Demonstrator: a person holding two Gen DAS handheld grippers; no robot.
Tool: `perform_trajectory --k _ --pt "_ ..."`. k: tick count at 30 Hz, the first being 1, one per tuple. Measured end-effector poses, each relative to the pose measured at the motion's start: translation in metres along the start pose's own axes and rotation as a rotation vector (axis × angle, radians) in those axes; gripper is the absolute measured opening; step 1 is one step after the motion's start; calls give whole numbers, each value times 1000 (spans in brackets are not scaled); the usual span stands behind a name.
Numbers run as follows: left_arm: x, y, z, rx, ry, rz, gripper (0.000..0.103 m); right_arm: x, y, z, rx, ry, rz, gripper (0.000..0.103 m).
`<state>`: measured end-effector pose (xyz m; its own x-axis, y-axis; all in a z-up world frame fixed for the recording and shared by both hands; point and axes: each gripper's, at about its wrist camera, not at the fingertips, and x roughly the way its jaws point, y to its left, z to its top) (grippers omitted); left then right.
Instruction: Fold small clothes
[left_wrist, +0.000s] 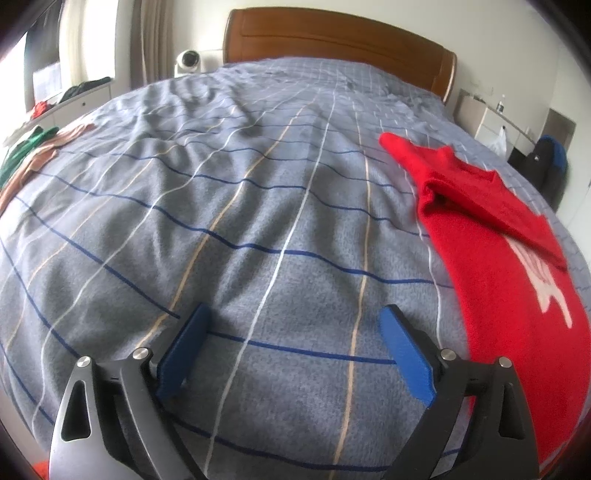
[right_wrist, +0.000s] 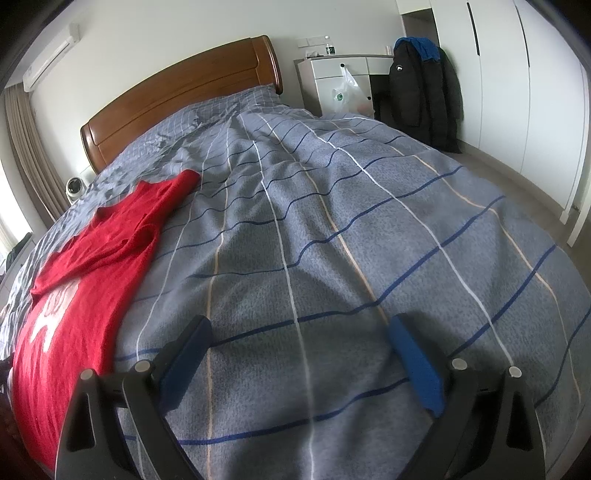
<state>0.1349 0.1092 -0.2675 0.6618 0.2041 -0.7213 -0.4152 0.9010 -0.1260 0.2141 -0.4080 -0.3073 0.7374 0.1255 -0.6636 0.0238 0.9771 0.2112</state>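
Red top (left_wrist: 491, 236) at frame right on the bed (left_wrist: 258, 221), one sleeve folded across its chest, rest unfolded; left gripper (left_wrist: 295, 321) and right gripper (right_wrist: 299, 332) both wide, empty, over bare cover; folding barely begun.

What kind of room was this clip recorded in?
A home bedroom, most likely: a bed with a wooden headboard and a checked grey duvet, tall white wardrobe doors, and a wall air conditioner.
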Motion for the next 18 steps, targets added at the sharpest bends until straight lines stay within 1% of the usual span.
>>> perform_trajectory --k 18 --pt "1 -1 0 11 1 5 97 0 1 0 -1 0 -2 96"
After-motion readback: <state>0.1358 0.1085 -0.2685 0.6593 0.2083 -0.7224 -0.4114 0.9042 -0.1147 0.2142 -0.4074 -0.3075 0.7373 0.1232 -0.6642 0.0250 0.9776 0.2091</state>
